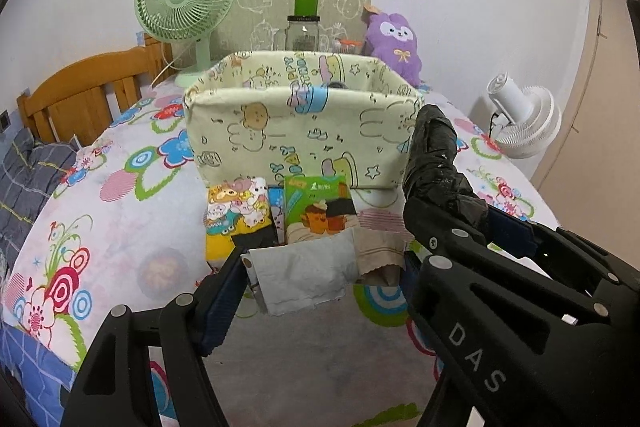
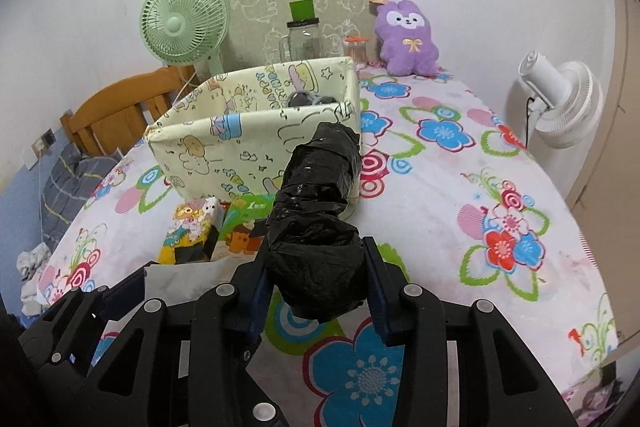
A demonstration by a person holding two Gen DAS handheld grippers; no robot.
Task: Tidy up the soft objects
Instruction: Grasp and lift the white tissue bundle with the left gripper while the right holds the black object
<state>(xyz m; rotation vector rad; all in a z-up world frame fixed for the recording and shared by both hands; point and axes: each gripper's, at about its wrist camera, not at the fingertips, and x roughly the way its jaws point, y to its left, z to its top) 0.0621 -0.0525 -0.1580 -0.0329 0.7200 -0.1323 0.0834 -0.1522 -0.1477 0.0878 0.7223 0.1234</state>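
Black wrapped bundle (image 2: 320, 227) gripped in right claw (image 2: 318, 291); left claw (image 1: 324, 279) holding one tissue wad (image 1: 304, 275), two packets (image 1: 276, 215) beside one fabric box (image 1: 304, 131)

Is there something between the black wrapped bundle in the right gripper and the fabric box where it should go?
Nothing visible blocks it. The right gripper holds the black bundle in front of the fabric box, whose top is open. Only the box's front wall lies ahead, so the bundle probably must rise over that rim.
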